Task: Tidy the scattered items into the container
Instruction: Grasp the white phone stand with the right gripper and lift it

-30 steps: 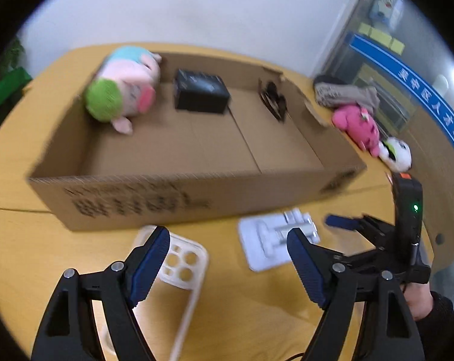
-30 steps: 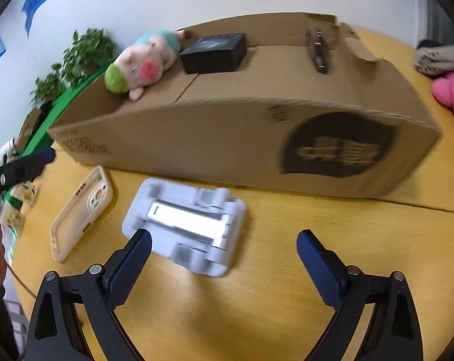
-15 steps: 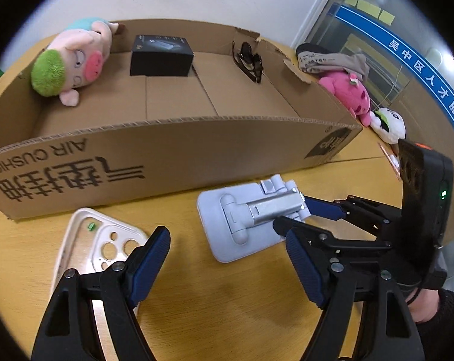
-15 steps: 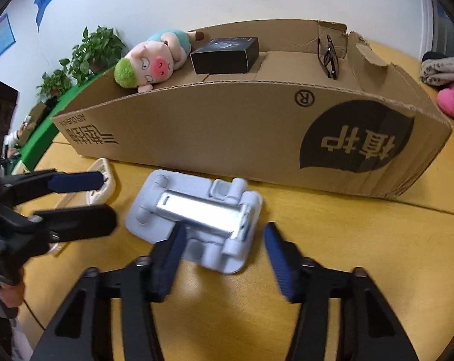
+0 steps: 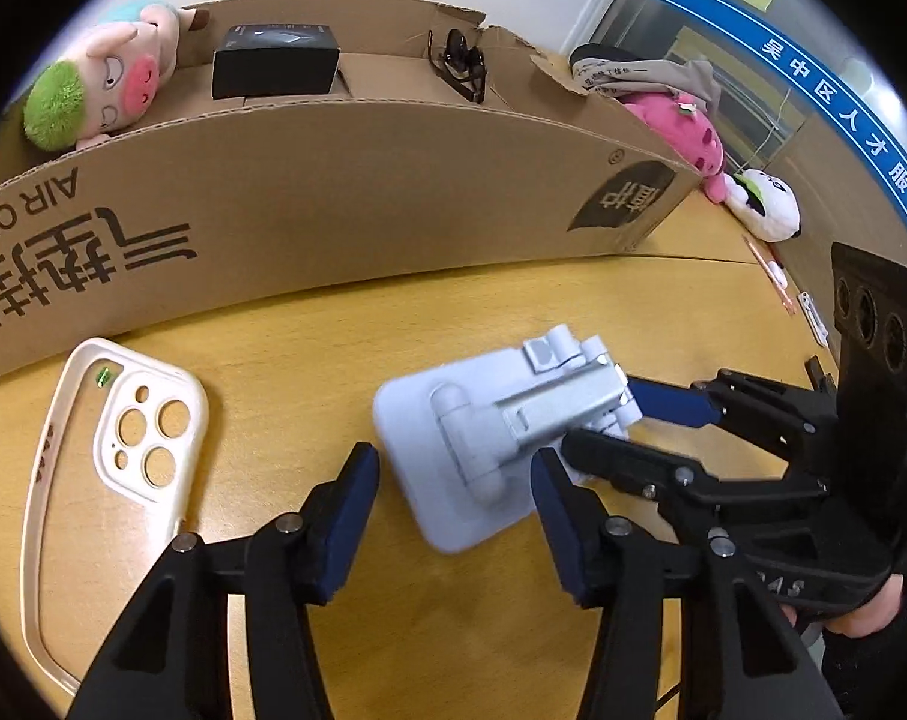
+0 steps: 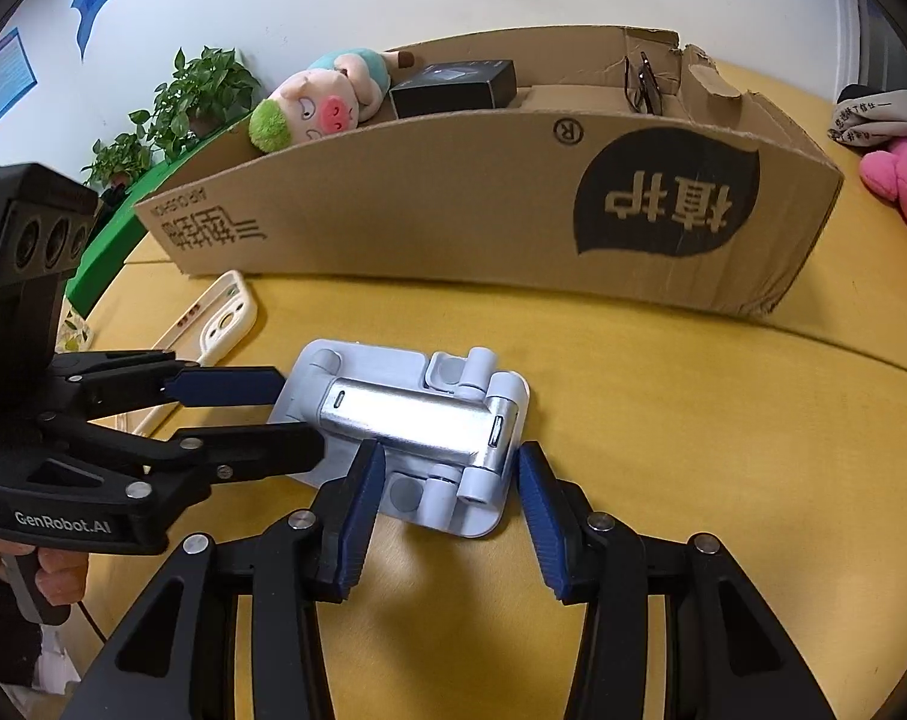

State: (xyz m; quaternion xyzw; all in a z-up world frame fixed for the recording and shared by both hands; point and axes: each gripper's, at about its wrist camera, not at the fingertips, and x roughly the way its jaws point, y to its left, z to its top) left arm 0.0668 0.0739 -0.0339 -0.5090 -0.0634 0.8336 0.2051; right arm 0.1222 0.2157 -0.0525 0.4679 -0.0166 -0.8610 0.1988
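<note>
Grey plastic phone stand (image 5: 441,450) flat on surface (image 5: 309,348), near cardboard box (image 5: 393,192) wall; bare wood alongside. Left fingers (image 5: 453,480) closing, stand's corner between, not pressed. Right fingers (image 6: 450,474) half parted astride hinged end, no press evident. Phone case (image 5: 147,420) whole in left view only; plants (image 6: 195,96) in right only.

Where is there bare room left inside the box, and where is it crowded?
Inside the cardboard box, the floor between the black case and sunglasses looks free. The end holding the plush pig is crowded.
</note>
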